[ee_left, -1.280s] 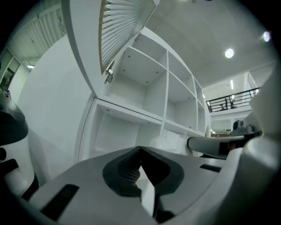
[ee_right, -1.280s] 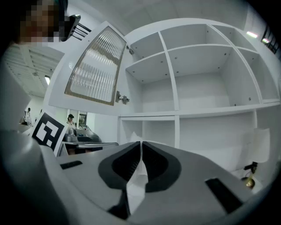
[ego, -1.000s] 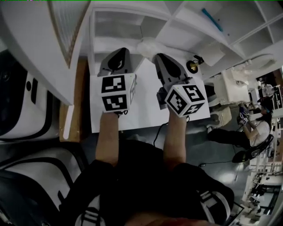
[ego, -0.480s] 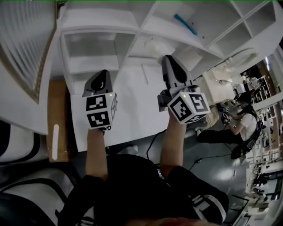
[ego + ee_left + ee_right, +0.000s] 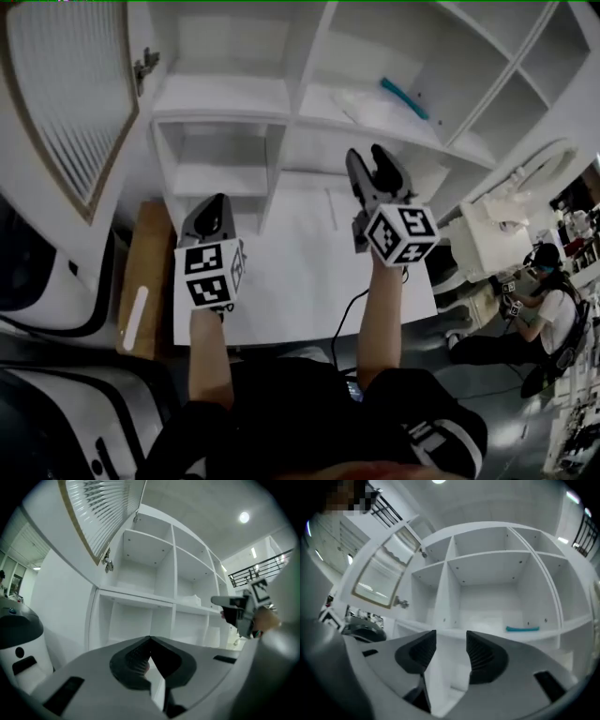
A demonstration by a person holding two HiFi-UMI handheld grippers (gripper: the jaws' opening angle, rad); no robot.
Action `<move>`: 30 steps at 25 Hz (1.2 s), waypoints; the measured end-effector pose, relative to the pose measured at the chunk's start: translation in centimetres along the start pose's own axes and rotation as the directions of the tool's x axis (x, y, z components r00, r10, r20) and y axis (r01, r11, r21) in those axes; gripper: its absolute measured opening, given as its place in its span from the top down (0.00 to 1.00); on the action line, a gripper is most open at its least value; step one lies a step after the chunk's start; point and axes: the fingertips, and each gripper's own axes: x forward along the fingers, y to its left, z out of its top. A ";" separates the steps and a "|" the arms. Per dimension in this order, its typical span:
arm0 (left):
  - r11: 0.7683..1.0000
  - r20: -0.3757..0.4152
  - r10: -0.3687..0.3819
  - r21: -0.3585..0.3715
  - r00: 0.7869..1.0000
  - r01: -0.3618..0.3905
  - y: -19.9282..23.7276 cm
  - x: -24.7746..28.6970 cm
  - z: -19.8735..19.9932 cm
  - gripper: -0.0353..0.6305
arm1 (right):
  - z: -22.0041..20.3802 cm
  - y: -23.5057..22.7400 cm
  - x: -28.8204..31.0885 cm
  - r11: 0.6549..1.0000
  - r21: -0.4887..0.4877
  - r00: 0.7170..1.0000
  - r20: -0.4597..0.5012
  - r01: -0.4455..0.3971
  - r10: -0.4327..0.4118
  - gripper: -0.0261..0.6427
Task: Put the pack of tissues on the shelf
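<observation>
The pack of tissues, a soft white translucent bundle, lies on a middle shelf of the white shelf unit; it also shows faintly in the right gripper view and the left gripper view. My right gripper hangs just below and in front of that shelf. Its jaws are opening with nothing between them. My left gripper is lower left over the table, shut and empty.
A teal strip lies on the same shelf, right of the pack. A louvred cabinet door stands open at upper left. Below are the white table, a wooden board, and a person sitting at far right.
The right gripper rose toward the shelf with the pack at its tips, then its jaws parted and the pack now rests on the shelf. The left gripper dropped slightly lower left.
</observation>
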 end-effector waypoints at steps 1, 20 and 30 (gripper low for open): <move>0.999 -0.022 -0.008 -0.032 1.000 0.008 -0.2 -0.4 -1.1 0.93 | -2.7 1.7 -2.0 0.998 0.008 0.998 0.002 -0.066 0.066 0.67; 0.965 -0.649 -0.097 -0.248 0.754 -0.089 -29.7 -24.5 -30.3 0.93 | -32.0 -3.5 -33.5 0.904 0.364 0.742 -0.537 -0.223 0.400 0.90; 0.973 -0.588 -0.096 -0.227 0.804 -0.050 -31.4 -42.4 -37.6 0.93 | -34.6 0.7 -57.6 0.867 0.462 0.815 -0.565 0.186 0.127 0.90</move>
